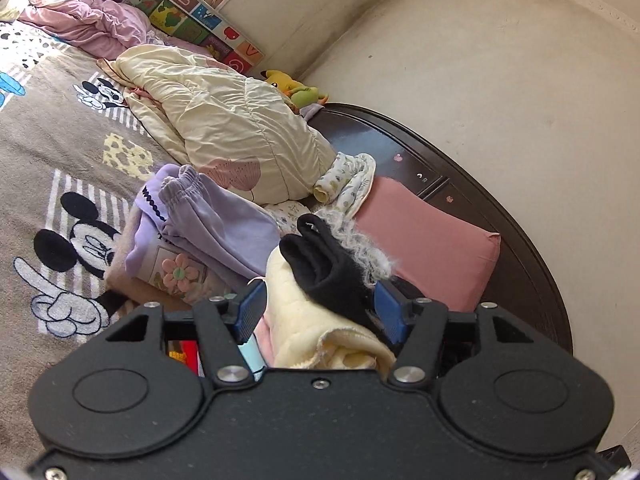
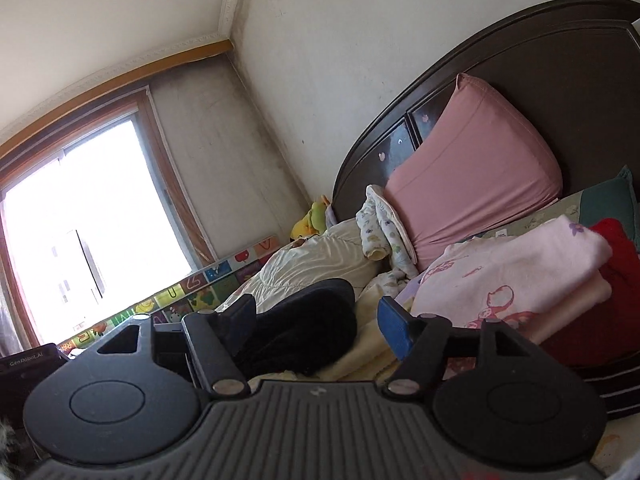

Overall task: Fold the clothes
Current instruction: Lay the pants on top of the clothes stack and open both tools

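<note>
Left wrist view. We found the left gripper (image 1: 320, 310) low over a heap of clothes on the bed, its blue pads (image 1: 250, 312) set apart. Between them lay a black fleece garment (image 1: 320, 268) on top of a cream fleece garment (image 1: 304, 336). The right-hand pad lay against the black fleece; the left-hand pad sat just beside the cream one. We could not tell whether either pad pressed.

Only this view showed the folded stack: lilac trousers (image 1: 224, 228) with an elastic waistband, on a lilac top with a flower print (image 1: 176, 272). It also showed the cartoon-mouse blanket (image 1: 60, 168), a pink quilt (image 1: 88, 24) far back, a cream quilt (image 1: 224, 128) and a yellow plush toy (image 1: 280, 79) at the corner. A pink pillow (image 1: 424, 244) leaned on the dark headboard (image 1: 520, 232), a small printed cloth (image 1: 348, 180) beside it.

Right wrist view. The right gripper (image 2: 316, 322) pointed level, jaws well apart. The black fleece garment (image 2: 308, 332) bulged between them, hard against the shaded left-hand pad, while the blue pad (image 2: 394, 326) stood clear of it over cream fabric (image 2: 368, 348).

This view alone gave us the window (image 2: 80, 240), the ceiling moulding and a second pile: a pale pink printed garment (image 2: 512, 268) on something red (image 2: 600, 320). The alphabet foam mat (image 2: 224, 280) ran under the window. The gripper body blocked the lower part of both views.
</note>
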The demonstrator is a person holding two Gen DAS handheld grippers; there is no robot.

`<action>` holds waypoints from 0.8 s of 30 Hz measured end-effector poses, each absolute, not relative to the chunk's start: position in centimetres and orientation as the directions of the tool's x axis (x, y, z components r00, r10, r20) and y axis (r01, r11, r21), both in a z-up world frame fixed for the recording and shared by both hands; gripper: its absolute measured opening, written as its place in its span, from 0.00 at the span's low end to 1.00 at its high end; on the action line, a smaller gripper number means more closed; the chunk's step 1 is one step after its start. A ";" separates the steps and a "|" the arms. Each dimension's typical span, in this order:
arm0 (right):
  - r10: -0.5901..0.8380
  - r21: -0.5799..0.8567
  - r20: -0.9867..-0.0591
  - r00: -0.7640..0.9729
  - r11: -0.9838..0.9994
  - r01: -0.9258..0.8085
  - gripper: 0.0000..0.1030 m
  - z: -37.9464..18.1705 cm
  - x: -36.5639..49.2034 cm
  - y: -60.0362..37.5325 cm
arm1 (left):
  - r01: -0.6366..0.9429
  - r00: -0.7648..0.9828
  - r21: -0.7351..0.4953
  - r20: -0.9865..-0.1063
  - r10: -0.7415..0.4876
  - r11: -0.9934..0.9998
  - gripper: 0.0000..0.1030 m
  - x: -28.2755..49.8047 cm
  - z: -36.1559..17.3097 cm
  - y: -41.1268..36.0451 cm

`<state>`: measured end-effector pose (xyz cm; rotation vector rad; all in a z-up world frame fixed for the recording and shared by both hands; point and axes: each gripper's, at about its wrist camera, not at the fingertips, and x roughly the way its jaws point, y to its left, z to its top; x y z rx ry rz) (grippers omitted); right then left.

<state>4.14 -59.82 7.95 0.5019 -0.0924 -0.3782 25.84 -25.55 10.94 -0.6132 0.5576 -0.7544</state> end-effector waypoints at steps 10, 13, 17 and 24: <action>-0.102 0.508 -0.103 0.989 0.850 0.140 0.75 6.6 3.2 -50.2 | 0.324 0.688 -0.593 -0.387 -0.614 0.737 0.76 17.5 7.0 -11.8; 0.016 0.515 -0.157 0.987 0.855 0.068 0.80 5.1 3.8 -45.9 | 0.236 0.749 -0.511 -0.447 -0.490 0.827 0.84 14.3 6.5 -6.7; 0.180 0.531 -0.234 0.955 0.847 -0.029 0.88 3.3 3.3 -37.8 | 0.063 0.809 -0.414 -0.511 -0.290 0.908 0.89 10.2 6.2 -0.2; 0.383 0.503 -0.348 0.856 0.847 -0.174 1.00 3.8 3.2 -26.2 | -0.174 0.828 -0.224 -0.560 0.019 0.959 1.00 4.5 4.3 5.3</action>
